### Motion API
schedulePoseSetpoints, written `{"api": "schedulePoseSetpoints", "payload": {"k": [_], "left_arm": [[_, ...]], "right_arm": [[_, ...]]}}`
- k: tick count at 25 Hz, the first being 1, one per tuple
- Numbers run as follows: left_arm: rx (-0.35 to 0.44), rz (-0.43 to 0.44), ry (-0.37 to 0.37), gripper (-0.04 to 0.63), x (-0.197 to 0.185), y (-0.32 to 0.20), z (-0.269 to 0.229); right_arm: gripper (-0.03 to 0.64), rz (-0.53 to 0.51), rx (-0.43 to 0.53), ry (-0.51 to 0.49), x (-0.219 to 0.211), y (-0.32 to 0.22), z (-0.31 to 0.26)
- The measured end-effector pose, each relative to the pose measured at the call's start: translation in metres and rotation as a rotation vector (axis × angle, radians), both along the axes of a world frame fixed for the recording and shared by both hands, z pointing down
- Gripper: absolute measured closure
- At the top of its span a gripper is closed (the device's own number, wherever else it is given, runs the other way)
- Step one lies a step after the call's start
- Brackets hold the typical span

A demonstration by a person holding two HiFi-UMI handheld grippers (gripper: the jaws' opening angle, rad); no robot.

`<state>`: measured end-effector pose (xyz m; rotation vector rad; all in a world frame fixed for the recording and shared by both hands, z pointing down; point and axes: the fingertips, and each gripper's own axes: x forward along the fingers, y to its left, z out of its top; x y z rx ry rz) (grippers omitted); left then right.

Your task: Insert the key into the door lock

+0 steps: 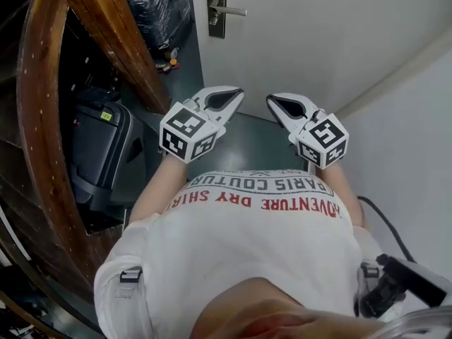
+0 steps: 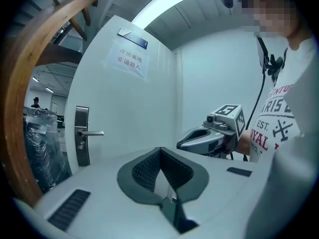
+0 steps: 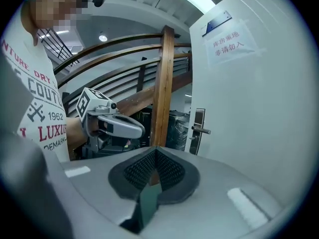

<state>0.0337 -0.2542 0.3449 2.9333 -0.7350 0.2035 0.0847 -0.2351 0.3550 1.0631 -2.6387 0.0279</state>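
The jaws of the right gripper (image 3: 156,151) are clenched tip to tip, and no key is seen between them. The jaws of the left gripper (image 2: 159,151) are pressed together too, with nothing held. Both grippers are held side by side in front of the shirt (image 1: 261,210). The lock (image 1: 216,9) is on the door (image 1: 318,41), well apart from both grippers, with the handle (image 1: 232,10) sticking out of it. The key is not found in any view, so the lock could be reached with nothing to put in. If a key is picked up, it could be gripped crooked and the hole could be missed, or the handle could be bumped. The rail (image 1: 39,119) on the left could be knocked by the left gripper.
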Motion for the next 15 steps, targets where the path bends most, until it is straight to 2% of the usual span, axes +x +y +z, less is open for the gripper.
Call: {"api": "schedulePoseSetpoints", "payload": {"k": [5, 10, 15], "left_arm": [[-0.021, 0.039, 0.019, 0.594, 0.025, 0.115, 0.013], [-0.061, 0.093, -0.002, 0.594, 0.053, 0.265, 0.039], [-0.101, 0.119, -0.034, 0.594, 0.064, 0.395, 0.049]], "right_arm": [[0.615, 0.051, -0.011, -0.002, 0.027, 0.119, 0.008], [0.615, 0.126, -0.073, -0.025, 0.059, 0.268, 0.039], [0.615, 0.125, -0.101, -0.062, 0.058, 0.388, 0.044]]}}
